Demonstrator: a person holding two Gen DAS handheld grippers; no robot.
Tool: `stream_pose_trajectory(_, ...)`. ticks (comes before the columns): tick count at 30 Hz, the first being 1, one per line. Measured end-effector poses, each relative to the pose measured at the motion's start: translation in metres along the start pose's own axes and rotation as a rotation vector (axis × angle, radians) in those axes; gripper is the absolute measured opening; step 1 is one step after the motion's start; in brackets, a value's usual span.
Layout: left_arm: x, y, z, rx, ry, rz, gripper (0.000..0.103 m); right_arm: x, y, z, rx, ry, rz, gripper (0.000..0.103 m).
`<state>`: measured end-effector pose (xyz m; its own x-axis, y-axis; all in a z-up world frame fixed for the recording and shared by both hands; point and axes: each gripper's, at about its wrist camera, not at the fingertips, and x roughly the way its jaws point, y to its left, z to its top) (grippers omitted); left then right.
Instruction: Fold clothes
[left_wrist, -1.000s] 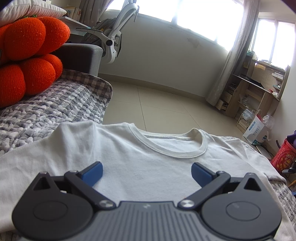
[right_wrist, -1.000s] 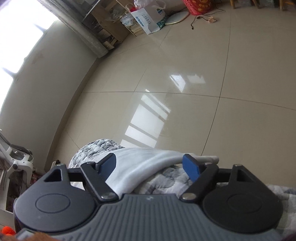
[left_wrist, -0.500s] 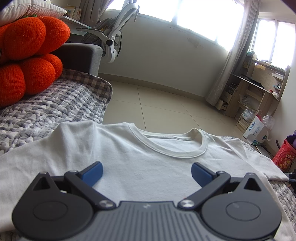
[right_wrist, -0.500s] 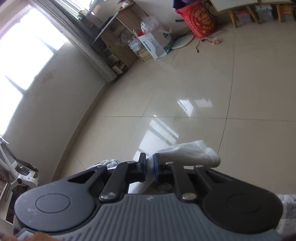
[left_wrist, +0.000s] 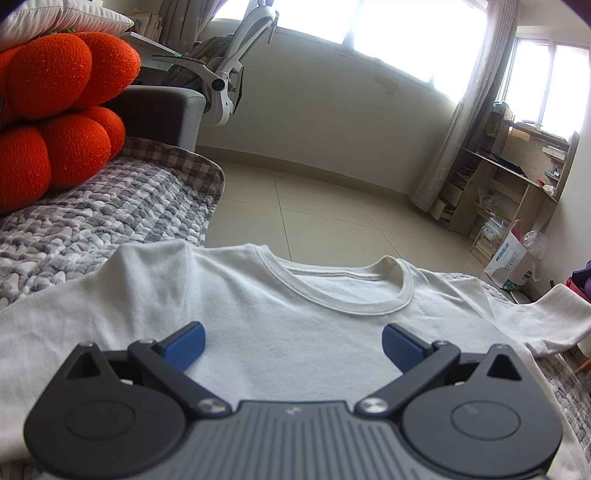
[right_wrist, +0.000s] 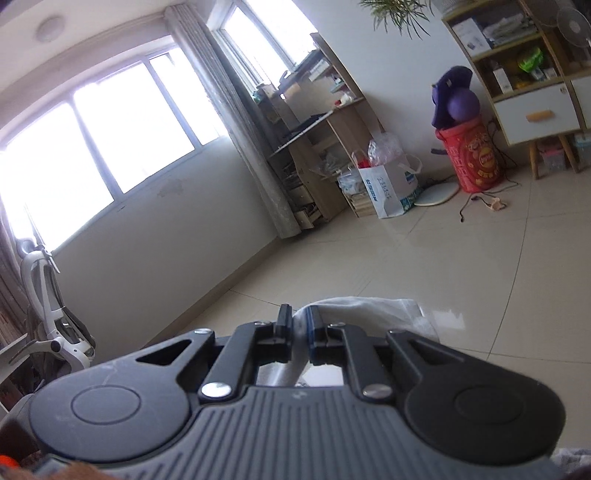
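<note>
White cotton tee (left_wrist: 295, 332), flat on grey quilt (left_wrist: 110, 214), collar facing away. Soft, light, limp; likely to sag and crease, so best taken at sleeve hems or shoulder seams. Right sleeve (right_wrist: 369, 310) pinched in right gripper (right_wrist: 298, 321), jaws together on cloth, raised off quilt. Left gripper (left_wrist: 293, 341) low over chest panel, jaws wide apart, nothing between. Orange cushions (left_wrist: 55, 110) far left.
</note>
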<state>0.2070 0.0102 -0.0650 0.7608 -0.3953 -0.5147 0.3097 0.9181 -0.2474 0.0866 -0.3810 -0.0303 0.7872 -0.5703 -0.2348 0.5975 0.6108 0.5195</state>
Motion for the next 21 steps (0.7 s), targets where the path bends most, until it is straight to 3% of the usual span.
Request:
stream_pose_trajectory(13, -0.004, 0.0, -0.001, -0.004, -0.021, 0.0, 0.102, -0.023, 0.066, 0.01, -0.261, -0.055, 0.179, 0.011)
stream_pose_trajectory(21, -0.009, 0.001, 0.0, -0.016, -0.05, -0.006, 0.102, -0.03, 0.101, 0.001, -0.39, -0.04, 0.26, 0.011)
